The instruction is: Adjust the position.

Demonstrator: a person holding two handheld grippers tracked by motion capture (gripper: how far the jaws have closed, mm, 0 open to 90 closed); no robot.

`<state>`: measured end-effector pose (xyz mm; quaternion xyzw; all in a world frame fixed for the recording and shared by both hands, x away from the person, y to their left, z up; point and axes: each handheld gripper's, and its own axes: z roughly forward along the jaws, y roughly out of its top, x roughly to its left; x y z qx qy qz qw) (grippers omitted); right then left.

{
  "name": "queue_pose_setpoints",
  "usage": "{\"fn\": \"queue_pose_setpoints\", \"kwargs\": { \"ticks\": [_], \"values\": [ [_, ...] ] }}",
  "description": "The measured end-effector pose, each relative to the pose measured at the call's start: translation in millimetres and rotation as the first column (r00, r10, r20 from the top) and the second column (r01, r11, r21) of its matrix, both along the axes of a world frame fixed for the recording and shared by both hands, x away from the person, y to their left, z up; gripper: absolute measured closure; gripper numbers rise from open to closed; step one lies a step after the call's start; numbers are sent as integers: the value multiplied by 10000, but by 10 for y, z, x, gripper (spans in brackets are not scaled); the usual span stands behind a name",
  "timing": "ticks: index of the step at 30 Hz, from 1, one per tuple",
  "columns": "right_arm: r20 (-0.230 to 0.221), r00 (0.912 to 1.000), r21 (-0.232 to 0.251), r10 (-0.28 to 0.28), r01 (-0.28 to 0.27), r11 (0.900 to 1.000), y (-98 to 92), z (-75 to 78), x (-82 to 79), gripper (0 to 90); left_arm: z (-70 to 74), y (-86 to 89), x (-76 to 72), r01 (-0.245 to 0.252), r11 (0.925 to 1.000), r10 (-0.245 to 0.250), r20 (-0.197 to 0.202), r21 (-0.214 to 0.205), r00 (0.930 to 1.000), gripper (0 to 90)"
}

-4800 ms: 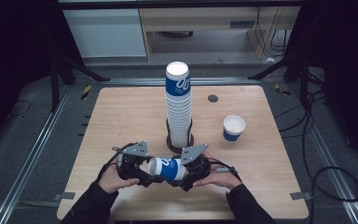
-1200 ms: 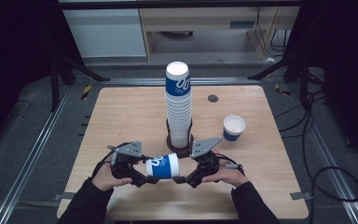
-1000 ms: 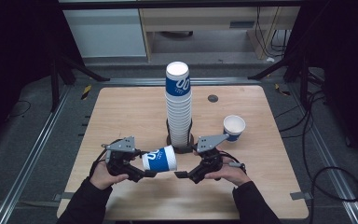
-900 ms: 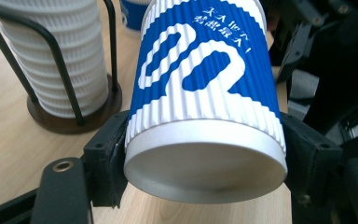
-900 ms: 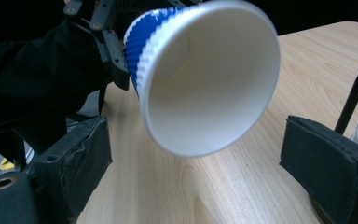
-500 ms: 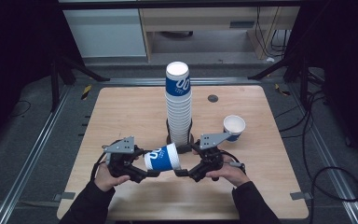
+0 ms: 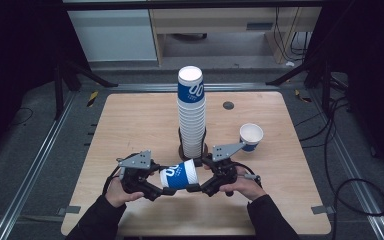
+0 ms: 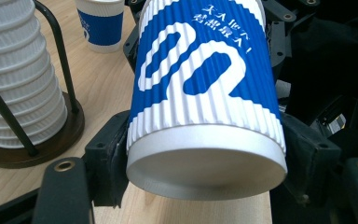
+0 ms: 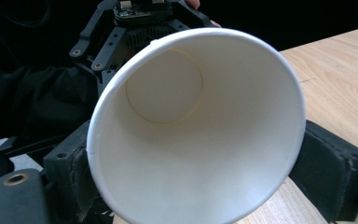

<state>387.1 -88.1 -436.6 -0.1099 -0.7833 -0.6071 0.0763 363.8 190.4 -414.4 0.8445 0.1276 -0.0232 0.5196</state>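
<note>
my left gripper [image 7: 156, 189], lower left of centre in the high view, clamps the base end of the blue and white paper cup [image 7: 178, 175], which lies on its side above the table [image 7: 130, 120]. its ribbed sleeve bears a big white "00" and small print i can't read. my right gripper [image 7: 200, 186], just right of it, has just been closing, its pads now flanking the cup's open rim. the cup sits a touch further right than a second ago, below the stack of cups [image 7: 191, 112]. a lone cup [image 7: 251, 136] stands at right.
</note>
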Motion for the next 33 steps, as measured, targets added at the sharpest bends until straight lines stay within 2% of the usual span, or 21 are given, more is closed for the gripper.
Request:
{"fn": "queue_pose_setpoints", "kwargs": {
  "ticks": [7, 14, 18, 21, 24, 28, 33],
  "values": [
    [32, 10000, 32, -30, 30, 10000, -11, 11, 2, 148, 7, -3, -1, -158, 9998, 158, -17, 85, 9999, 263],
    [235, 9995, -133, -189, 192, 9997, -37, 31, 4, 152, 26, 21, 5, -287, 9992, 286, 25, 287, 9996, 207],
    [353, 9989, -266, -311, 321, 9991, -72, 46, 11, 153, 50, 72, 23, -417, 9980, 416, 32, 484, 9991, 186],
    [470, 9984, -490, -311, 334, 9982, -73, 47, 7, 153, 53, 88, 28, -469, 9957, 471, -4, 793, 9989, 179],
    [579, 9980, -815, -262, 309, 9962, -47, 32, -4, 153, 27, 61, 30, -345, 9903, 360, -90, 1350, 9993, 165],
    [652, 9979, -1219, -48, 127, 9925, 8, -5, -21, 153, -23, -5, 19, -121, 9776, 150, -123, 2100, 9998, 154],
    [699, 9973, -1572, 238, -126, 9875, 78, -35, -53, 153, -74, -79, 1, 110, 9642, -64, -181, 2650, 9998, 179]
  ]
}}
